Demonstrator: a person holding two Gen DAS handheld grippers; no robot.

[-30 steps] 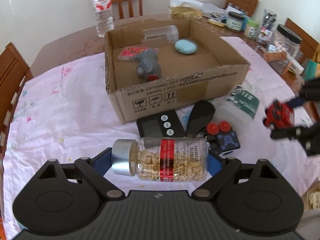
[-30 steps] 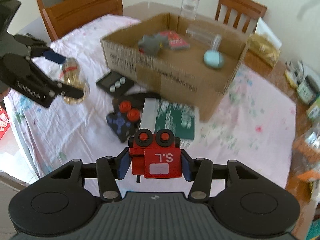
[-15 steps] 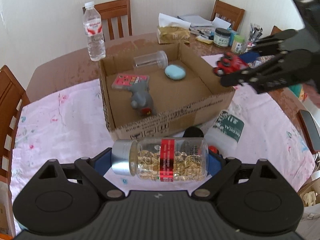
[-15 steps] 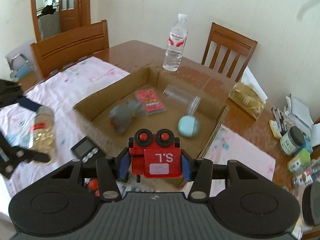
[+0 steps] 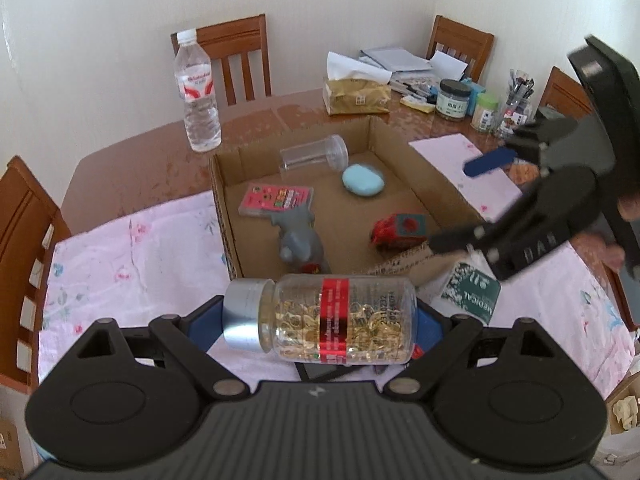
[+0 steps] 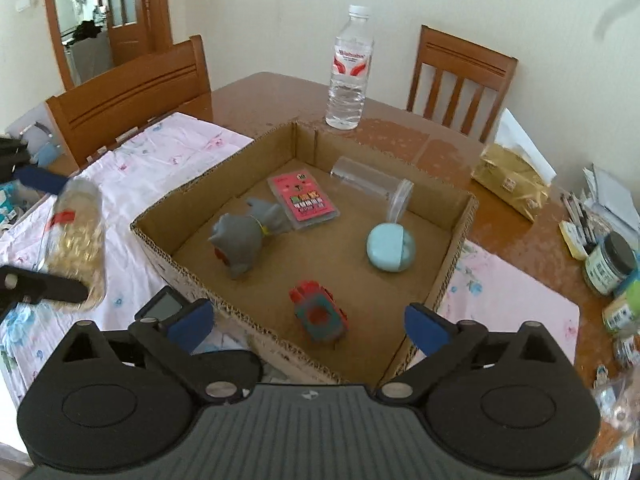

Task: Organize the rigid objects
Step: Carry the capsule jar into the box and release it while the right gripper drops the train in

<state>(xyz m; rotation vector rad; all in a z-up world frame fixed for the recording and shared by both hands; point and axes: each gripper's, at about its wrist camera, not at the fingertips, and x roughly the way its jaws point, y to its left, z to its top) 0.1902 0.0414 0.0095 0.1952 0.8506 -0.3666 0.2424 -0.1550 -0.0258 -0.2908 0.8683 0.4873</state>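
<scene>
Five things already lie in the box (image 6: 456, 240): a clear tube (image 6: 368, 182) at its 12 o'clock, a pink card pack (image 6: 302, 200) at 11, a grey toy (image 6: 244, 236) at 9, a blue oval case (image 6: 390, 248) at 2, and a red toy car (image 6: 320, 314) at 6, blurred and lying directly below the right gripper (image 6: 306, 326). That gripper's jaws are opening, spread wide with nothing between them. The left gripper (image 5: 320, 320) pinches a pill bottle (image 5: 332, 318) sideways, in the air short of the box's near wall.

By my reading the job is past halfway: the bottle is not yet in, and a timer (image 6: 162, 306) and a green packet (image 5: 472, 290) lie outside on the cloth.

Only the left view shows the packet, the bottle's grip close up, and the right gripper from outside at 3 o'clock. Only the right view shows the car's full outline and the timer's screen.
</scene>
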